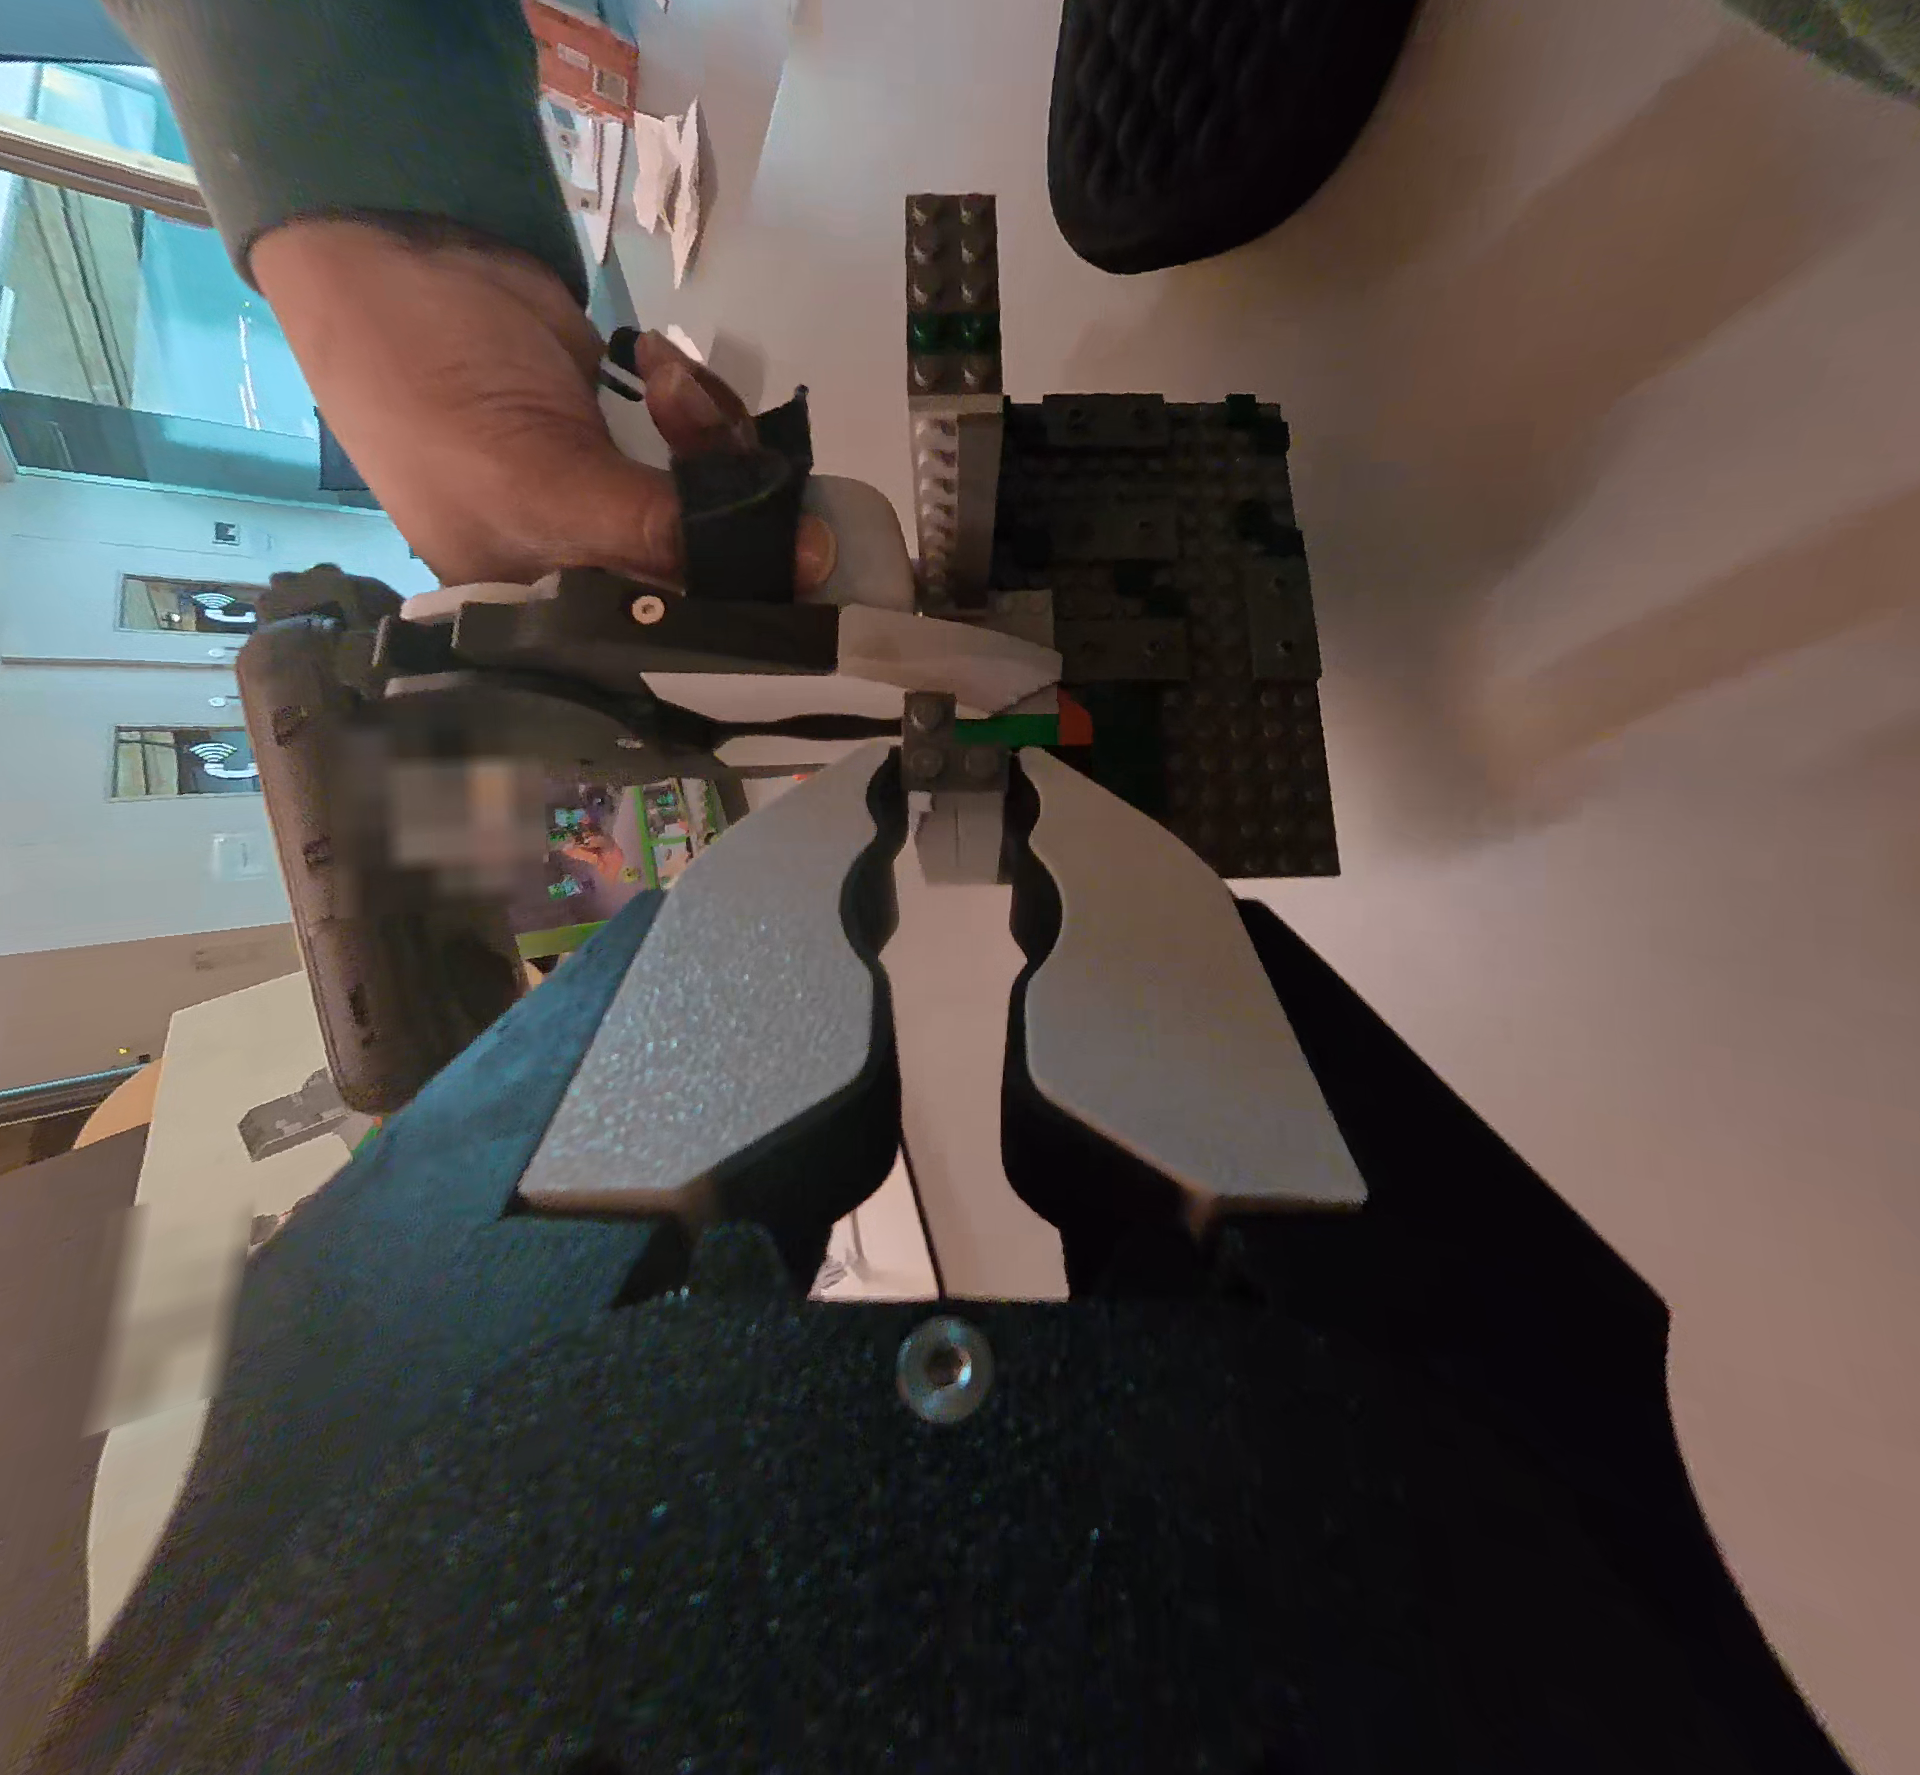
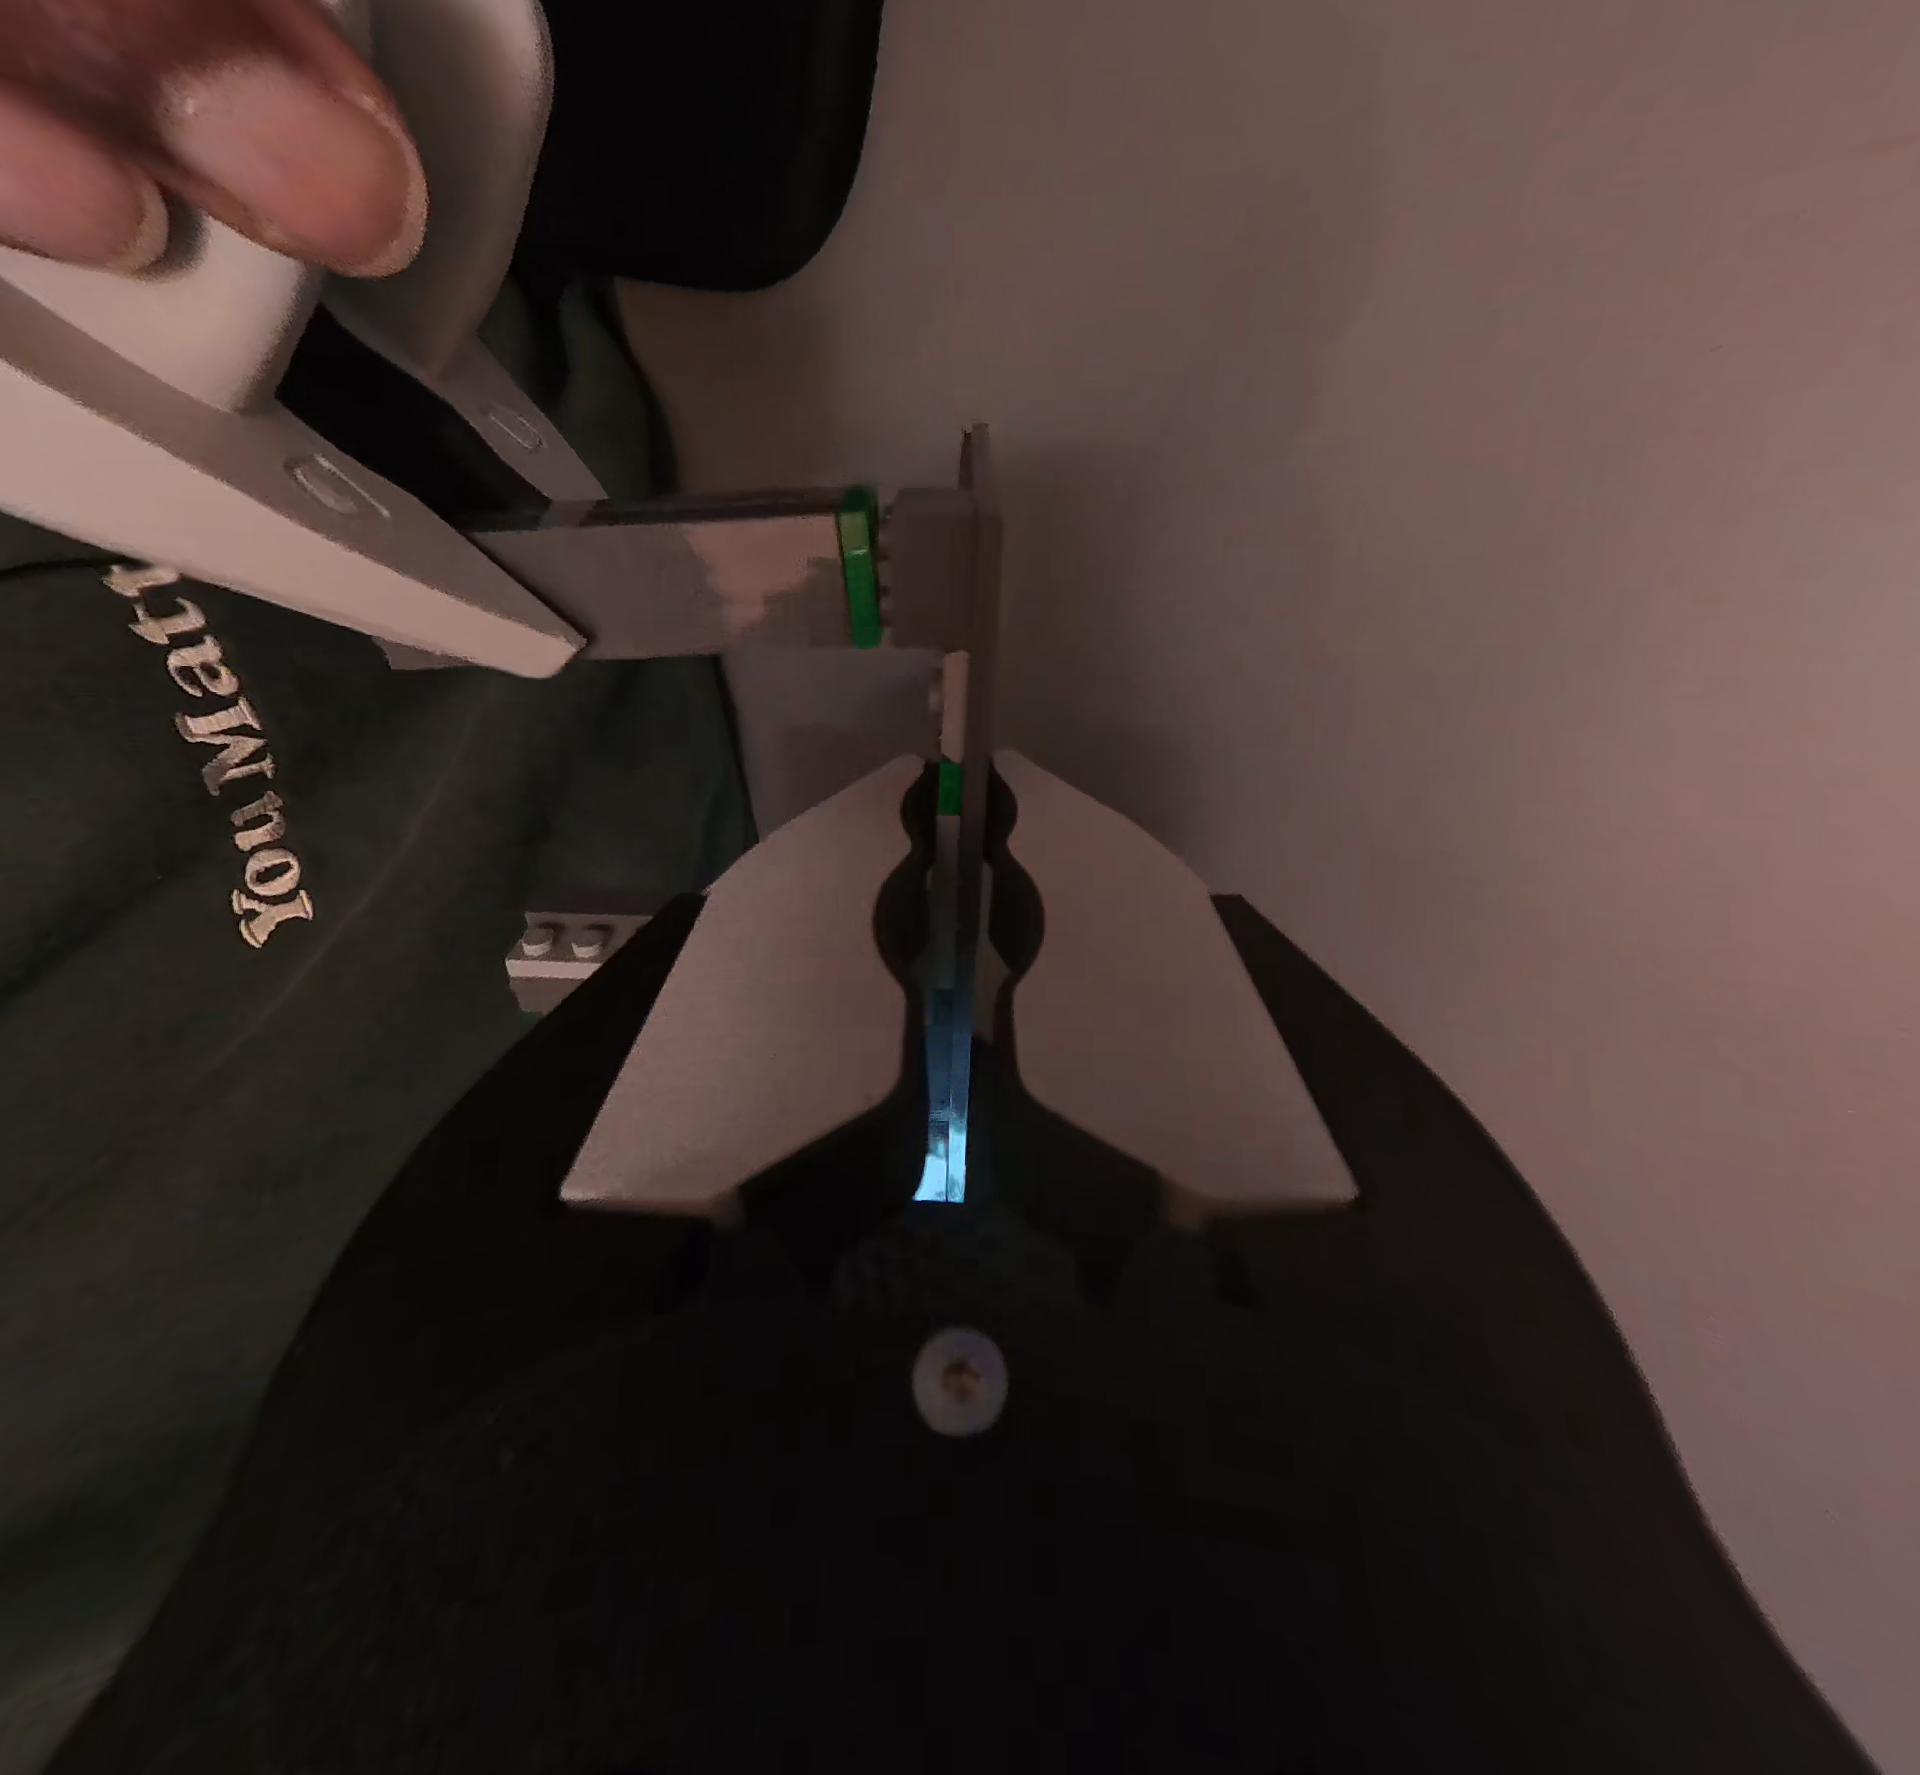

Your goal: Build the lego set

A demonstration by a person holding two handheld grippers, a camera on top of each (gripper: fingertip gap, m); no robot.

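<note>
Both grippers held the lego build in the air, off the white desk (image 1: pixel 1558 790).

In the left wrist view, the left gripper (image 1: pixel 954 790) was closed narrow on a grey brick column (image 1: pixel 956 832) at the dark studded baseplate (image 1: pixel 1226 686)'s edge; the right gripper (image 1: pixel 1029 676) gripped the plate's face. In the right wrist view, the right gripper (image 2: pixel 961 790) pinched the baseplate (image 2: pixel 977 582) edge-on, and the left gripper (image 2: pixel 566 619) held the column. Pressing squarely along the studs would likely seat it best. A dark garment (image 2: pixel 260 894) carried pale lettering.
</note>
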